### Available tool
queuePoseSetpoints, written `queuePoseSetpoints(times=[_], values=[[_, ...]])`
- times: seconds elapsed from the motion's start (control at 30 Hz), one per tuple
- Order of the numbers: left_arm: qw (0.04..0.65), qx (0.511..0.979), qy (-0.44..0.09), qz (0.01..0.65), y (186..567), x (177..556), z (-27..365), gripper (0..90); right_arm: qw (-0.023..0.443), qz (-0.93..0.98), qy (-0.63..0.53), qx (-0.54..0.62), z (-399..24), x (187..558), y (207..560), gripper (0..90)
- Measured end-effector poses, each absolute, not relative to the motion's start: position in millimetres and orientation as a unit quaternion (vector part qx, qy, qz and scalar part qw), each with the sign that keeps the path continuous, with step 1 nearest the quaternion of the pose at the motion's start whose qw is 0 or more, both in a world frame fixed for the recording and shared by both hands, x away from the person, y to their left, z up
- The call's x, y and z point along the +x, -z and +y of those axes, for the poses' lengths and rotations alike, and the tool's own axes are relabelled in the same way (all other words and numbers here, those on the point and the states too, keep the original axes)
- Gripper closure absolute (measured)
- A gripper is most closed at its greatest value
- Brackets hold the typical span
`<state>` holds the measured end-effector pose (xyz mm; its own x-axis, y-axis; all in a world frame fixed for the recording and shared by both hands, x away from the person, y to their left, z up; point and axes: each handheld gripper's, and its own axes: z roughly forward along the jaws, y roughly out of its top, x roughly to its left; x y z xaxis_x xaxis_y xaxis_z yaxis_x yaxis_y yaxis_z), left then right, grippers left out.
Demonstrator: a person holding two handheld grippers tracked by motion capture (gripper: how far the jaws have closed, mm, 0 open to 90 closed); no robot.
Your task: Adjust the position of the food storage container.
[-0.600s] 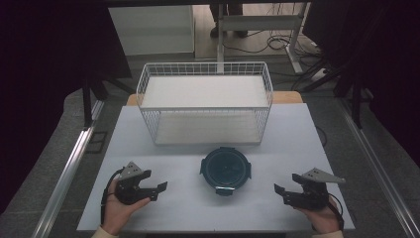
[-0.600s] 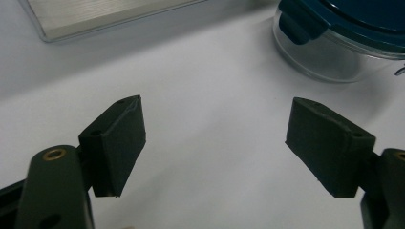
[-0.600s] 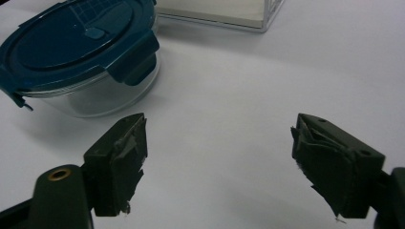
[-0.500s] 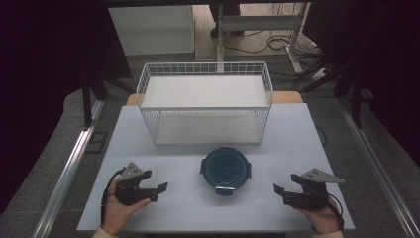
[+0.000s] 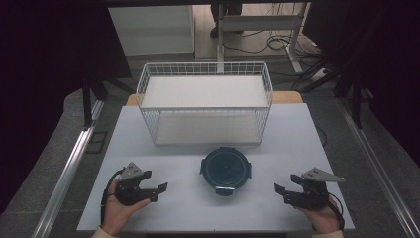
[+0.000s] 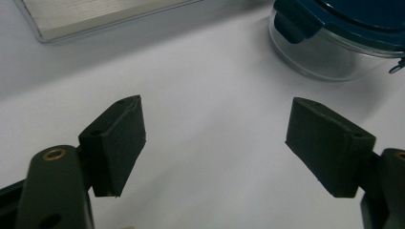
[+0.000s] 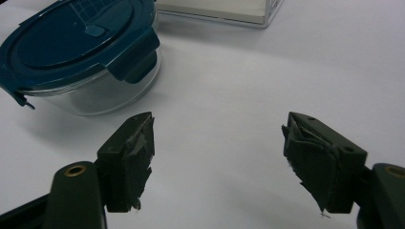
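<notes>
Left claw and right claw rest low over the white tabletop, one to either side of a round glass container with a dark blue clip-on lid. Both claws stand with jaws apart and nothing between them — in the left gripper view the pads frame bare tabletop, and in the right gripper view the taped pads do the same. The container sits near the front middle of the tabletop, well apart from either claw, its lid in place. Behind it stands a white wire basket; nothing is seen lying in it. Judged from this layout, the work has hardly begun — neither claw touches the container, so the approach, the grasp and any handling of container or lid all appear to remain.
</notes>
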<state>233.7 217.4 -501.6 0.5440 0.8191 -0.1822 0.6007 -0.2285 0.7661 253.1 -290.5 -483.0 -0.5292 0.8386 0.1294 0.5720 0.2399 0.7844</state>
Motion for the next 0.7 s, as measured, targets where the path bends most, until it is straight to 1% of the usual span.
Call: queuePoseSetpoints(times=[0.4,0.57,0.7], values=[[0.417,0.773,-0.13,0.46,501,234,218,20.8,0.159,0.77,-0.403,0.468,-291,256,481,32.1],[0.418,0.772,-0.128,0.461,501,234,218,20.8,0.158,0.769,-0.398,0.474,-292,257,478,37.1],[0.418,0.772,-0.128,0.461,500,234,218,20.8,0.164,0.773,-0.392,0.471,-289,261,469,41.1]])
